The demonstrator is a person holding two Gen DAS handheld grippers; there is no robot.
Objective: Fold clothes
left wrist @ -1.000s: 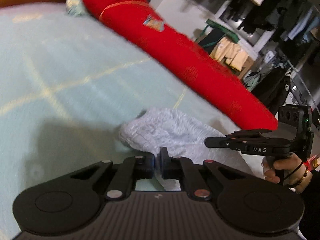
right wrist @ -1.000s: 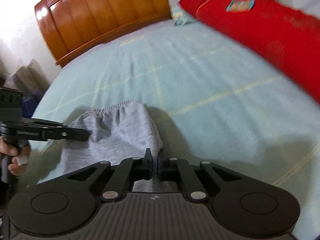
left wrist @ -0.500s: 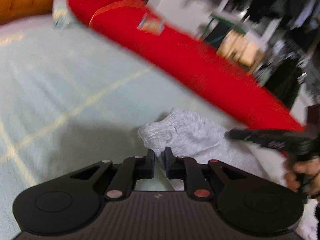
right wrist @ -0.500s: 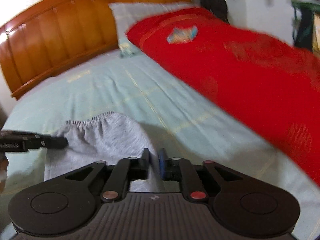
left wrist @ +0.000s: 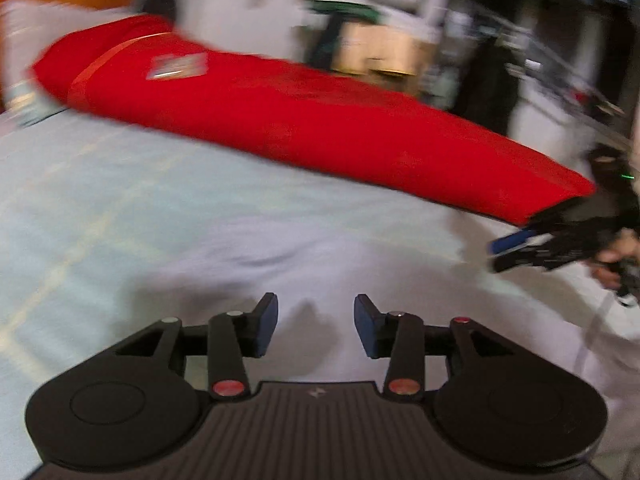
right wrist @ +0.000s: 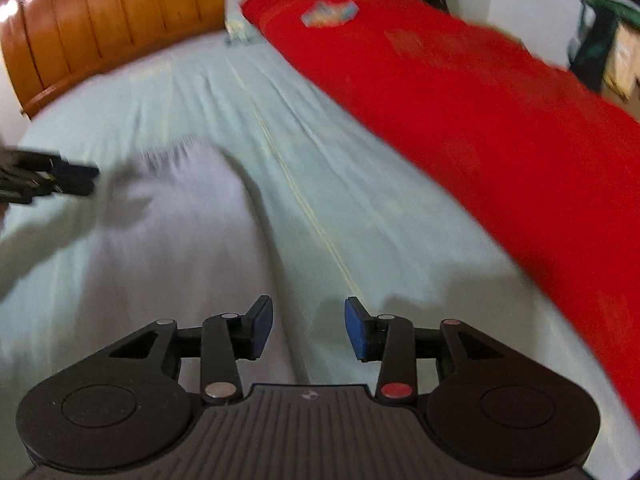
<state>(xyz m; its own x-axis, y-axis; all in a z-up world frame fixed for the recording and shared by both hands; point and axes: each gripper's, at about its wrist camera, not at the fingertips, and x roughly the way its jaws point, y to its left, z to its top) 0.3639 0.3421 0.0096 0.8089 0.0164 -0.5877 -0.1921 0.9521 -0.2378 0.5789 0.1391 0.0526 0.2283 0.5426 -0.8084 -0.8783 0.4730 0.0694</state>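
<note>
Both fingers opening, nothing held: left gripper (left wrist: 316, 326), right gripper (right wrist: 309, 328). Grey garment (right wrist: 168, 240) lies under fingers on bed (right wrist: 320, 184). Clear fully before regrasping edge.

Bed (right wrist: 224, 92) is covered by a pale mint sheet (right wrist: 360, 184) crossed by faint yellow lines, with a wooden headboard (right wrist: 104, 24) at the far end. A long red quilt (right wrist: 500, 120) is laid along one side of the sheet, a small multicoloured patch seen near its headboard end. A light grey garment (right wrist: 168, 240) is spread flat on the sheet beside the quilt, gathered waistband toward the headboard; frames are motion-blurred.
</note>
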